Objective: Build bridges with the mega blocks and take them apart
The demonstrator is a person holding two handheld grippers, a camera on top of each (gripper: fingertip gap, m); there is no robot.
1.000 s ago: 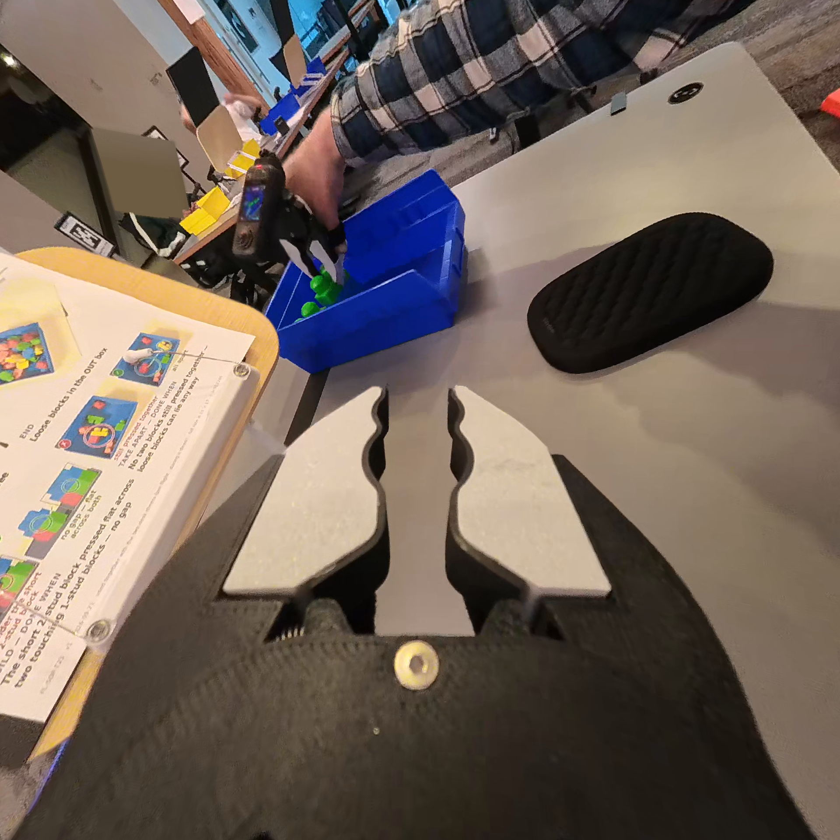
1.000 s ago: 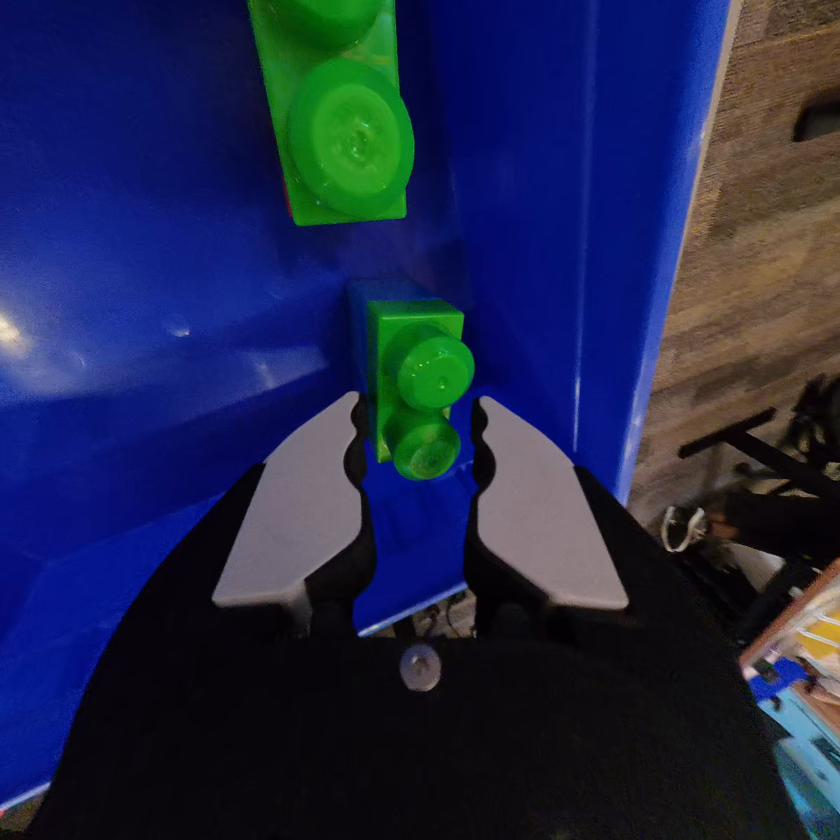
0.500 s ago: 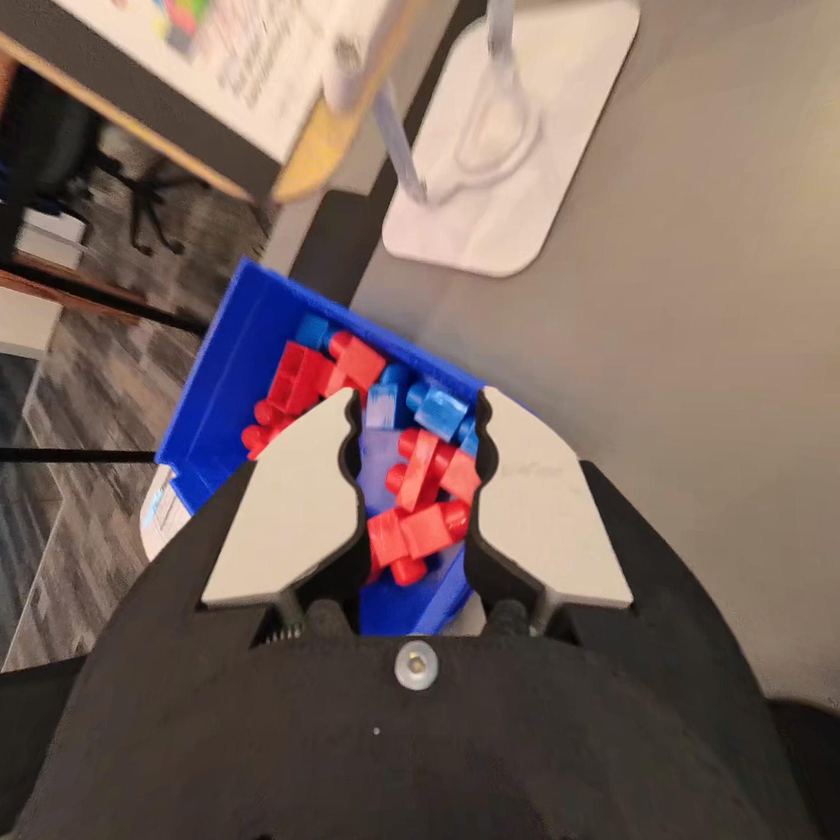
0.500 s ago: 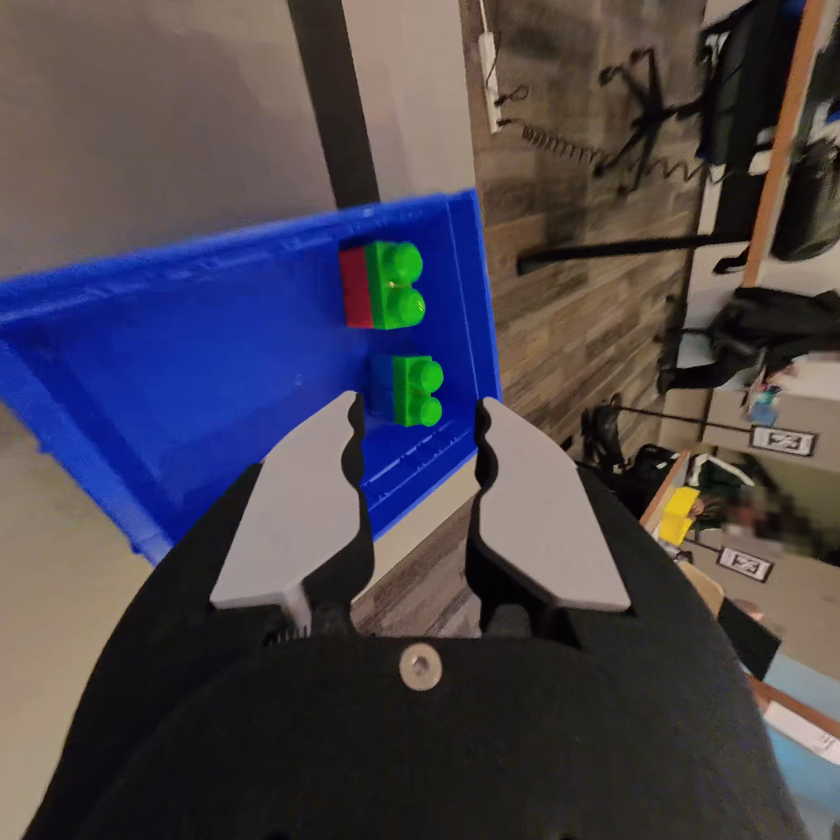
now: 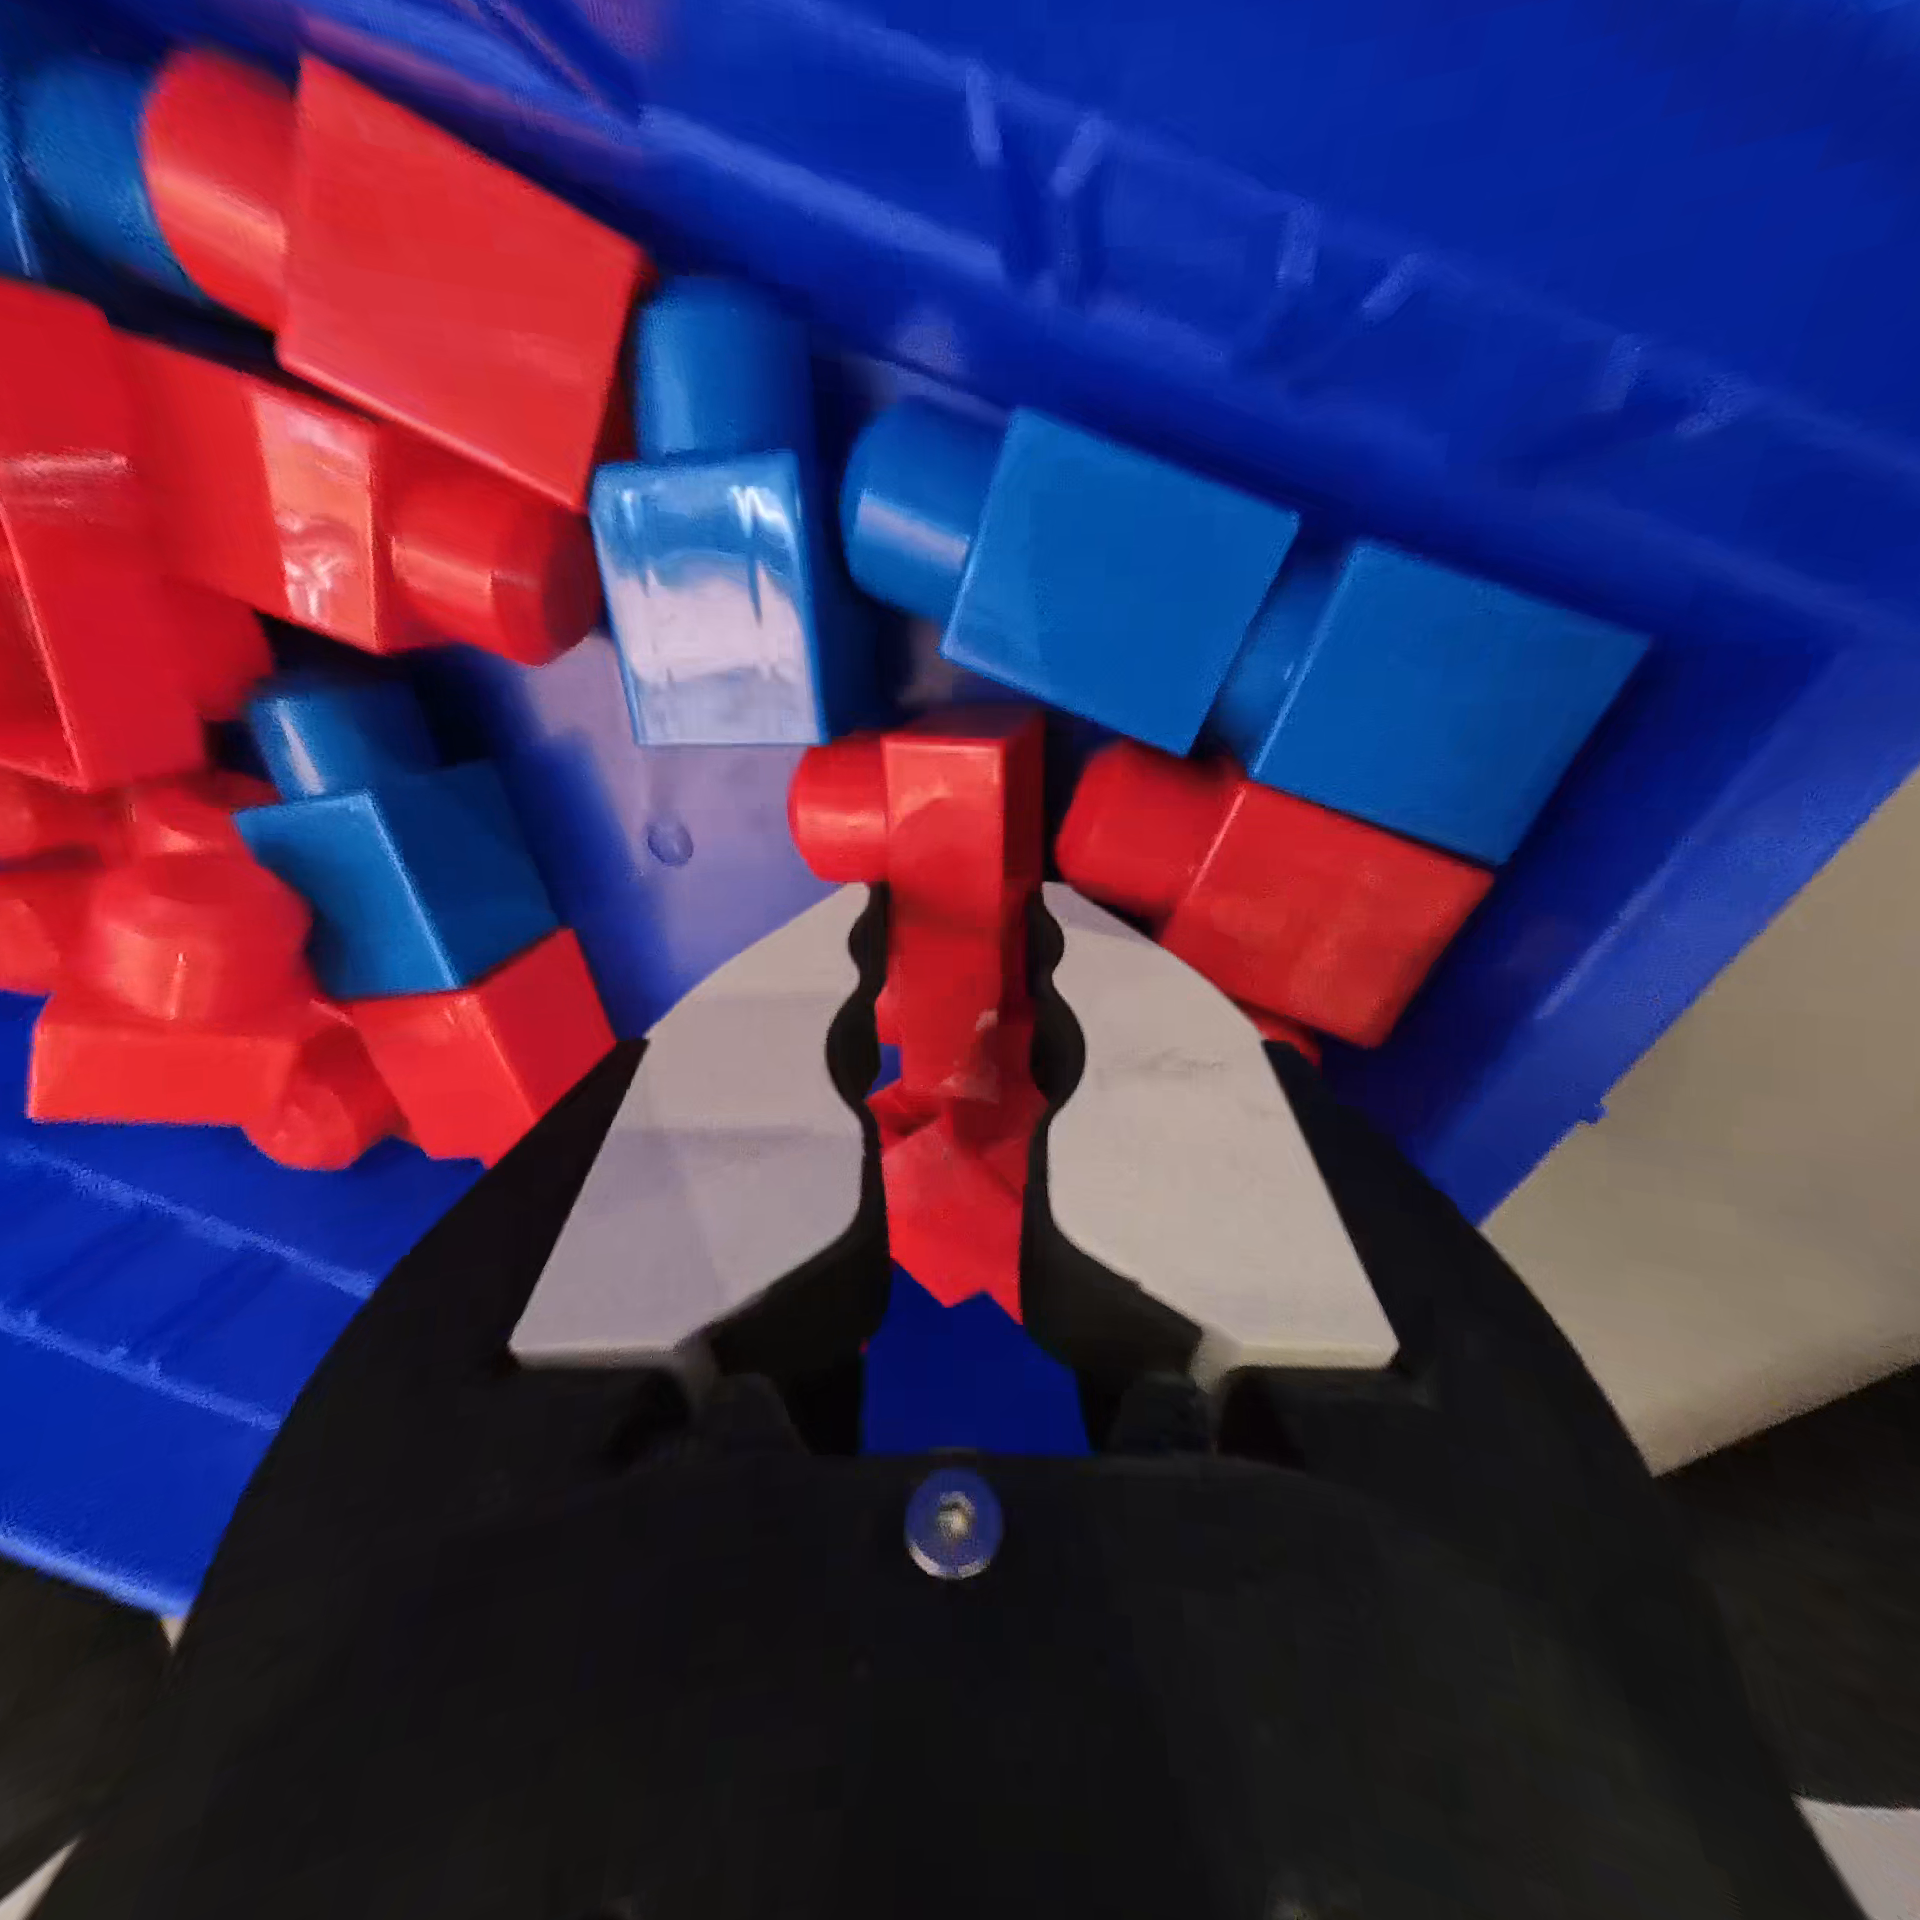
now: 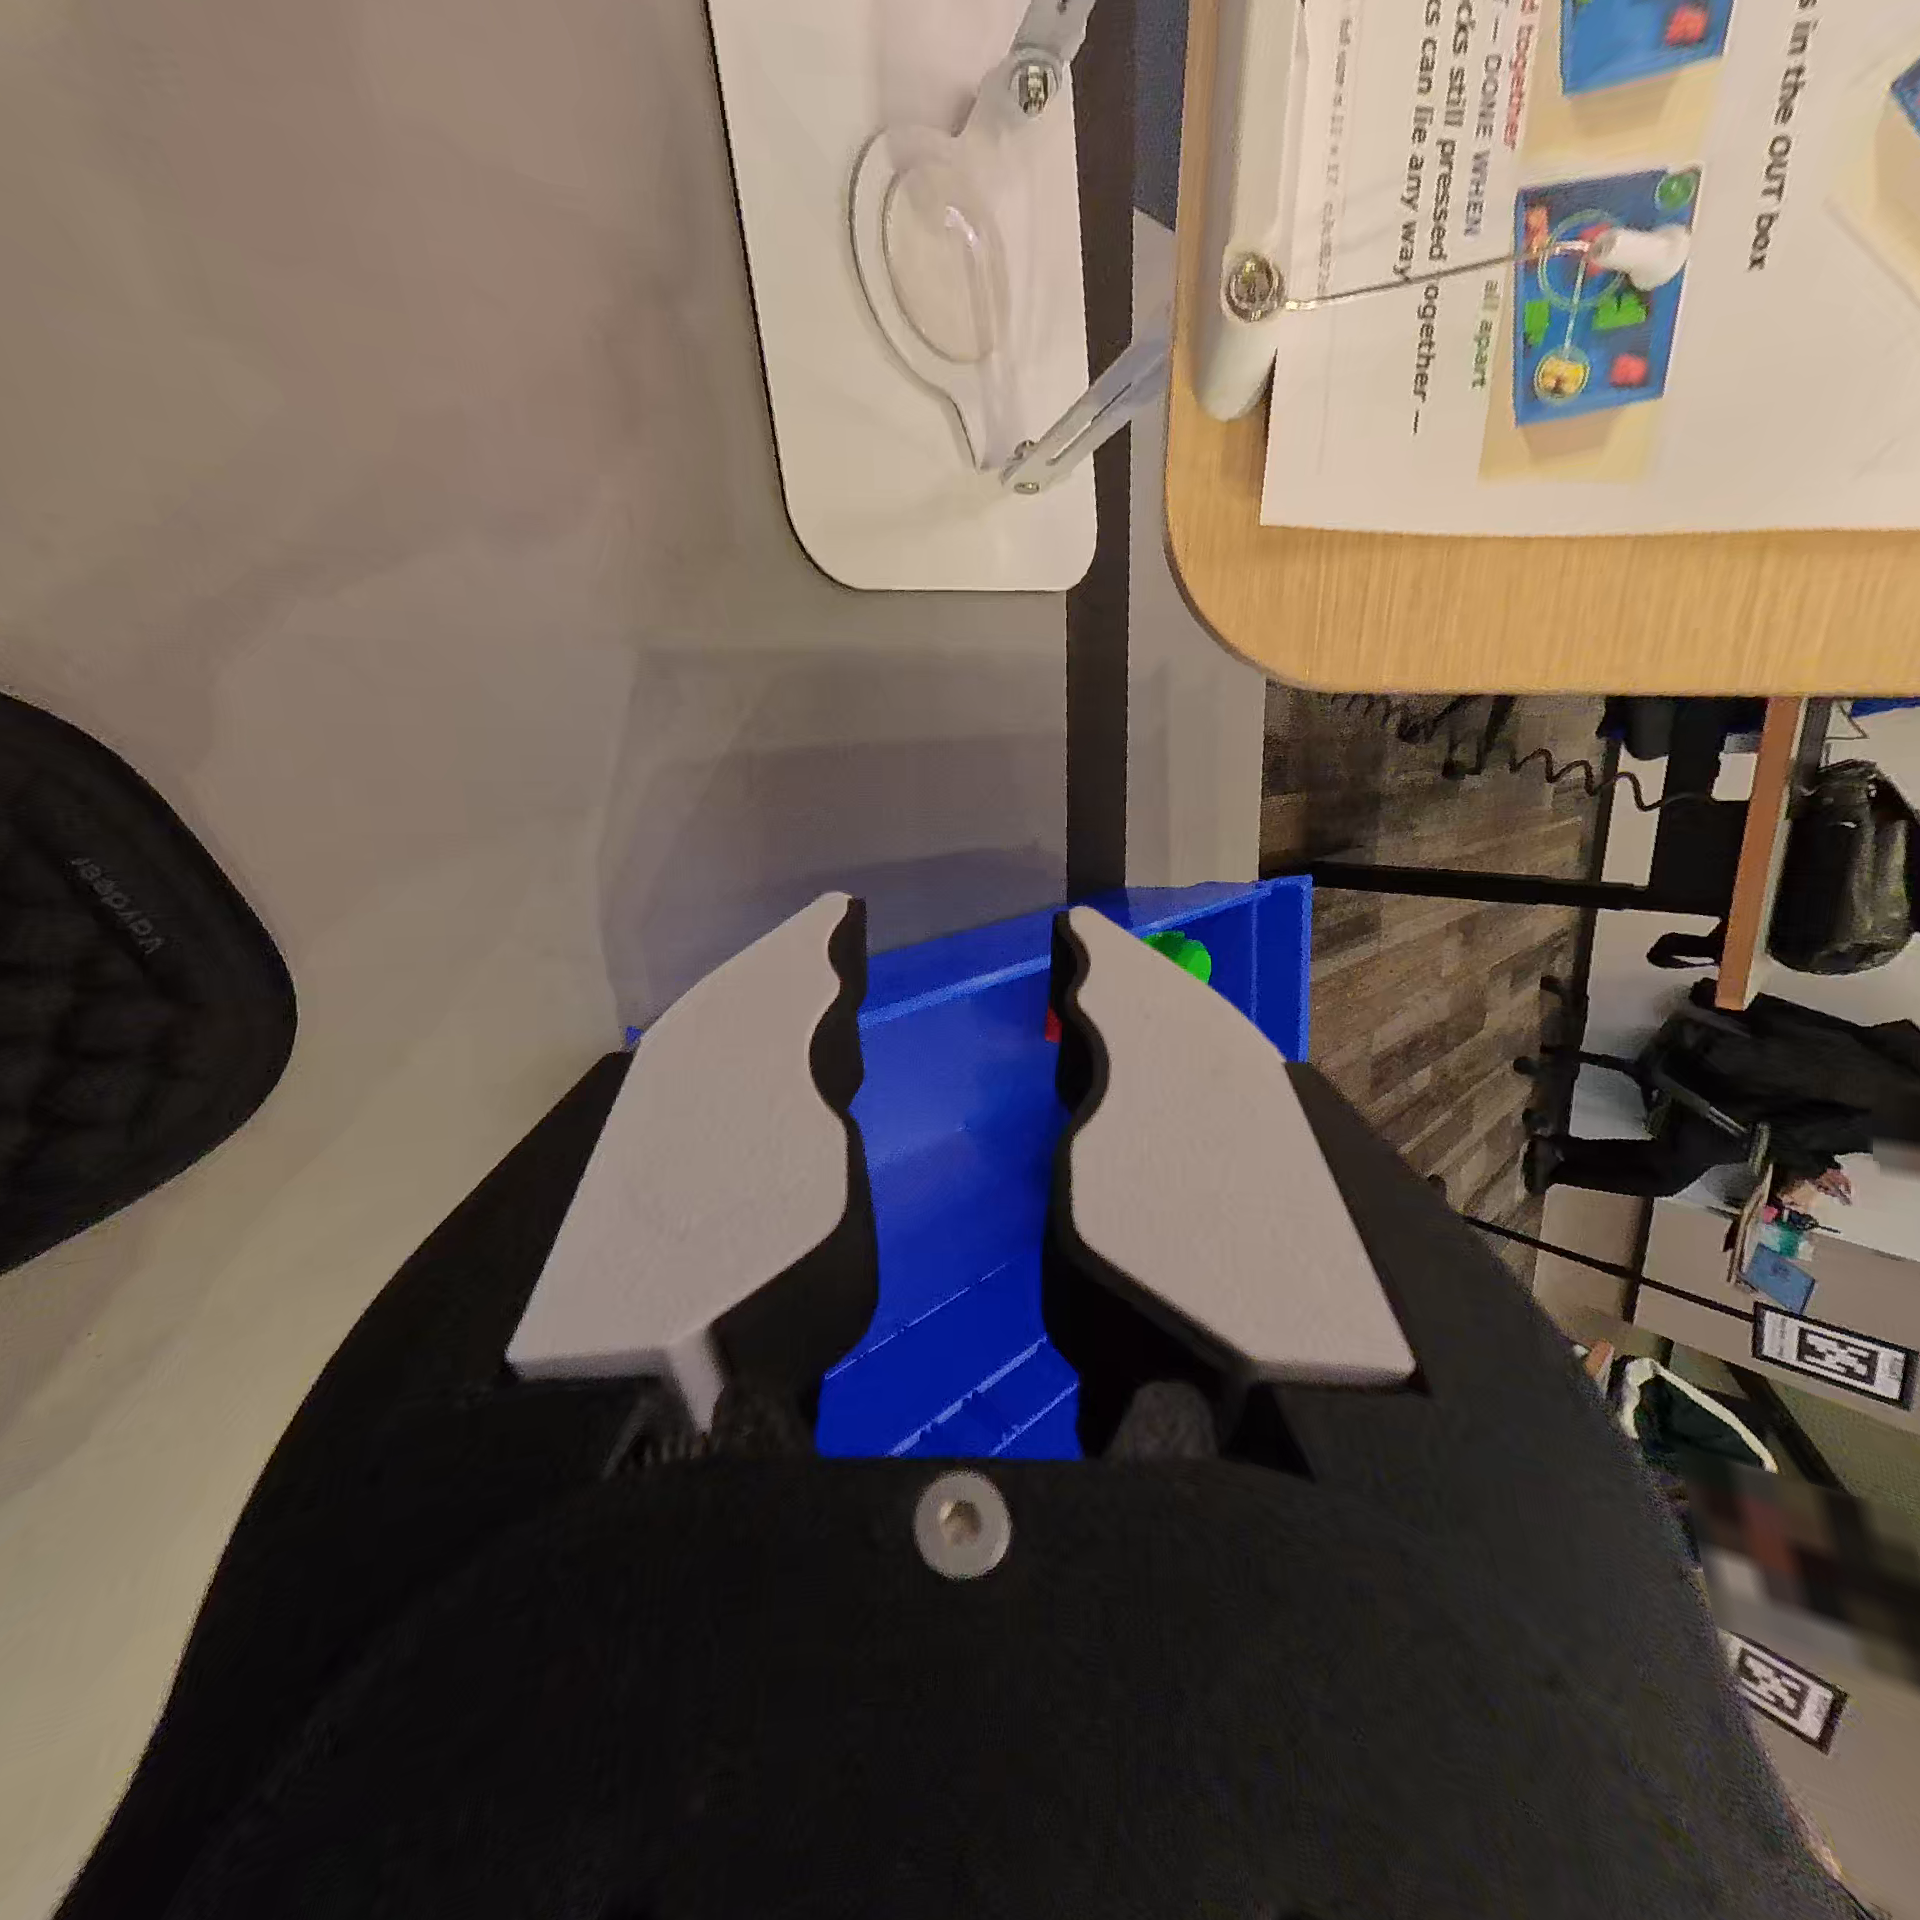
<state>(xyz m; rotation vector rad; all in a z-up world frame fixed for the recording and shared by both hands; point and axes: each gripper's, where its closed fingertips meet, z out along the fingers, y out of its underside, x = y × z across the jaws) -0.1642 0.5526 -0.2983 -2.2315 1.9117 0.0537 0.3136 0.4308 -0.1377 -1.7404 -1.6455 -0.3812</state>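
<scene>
Left claw (image 5: 951, 935) clamps a red block (image 5: 940, 831); right claw (image 6: 956, 935), seen only in its own view, gapes bare.

The left tool (image 5: 951, 914) has pale grey fingers (image 5: 727, 1091) on a black body and clamps a red block (image 5: 951, 883); around it lie more red blocks (image 5: 447, 281) and blue blocks (image 5: 1112, 571) in a deep blue bin (image 5: 1351, 260). The right tool (image 6: 956, 925) has the same grey and black, and beyond it a blue box (image 6: 1273, 956) shows a green block (image 6: 1179, 951). The surface (image 6: 416, 416) is plain grey with a white plate (image 6: 810, 312), a black quilted pad (image 6: 114, 987), a light wood board (image 6: 1507, 613) and a white sheet (image 6: 1766, 416) with blue pictures.
</scene>
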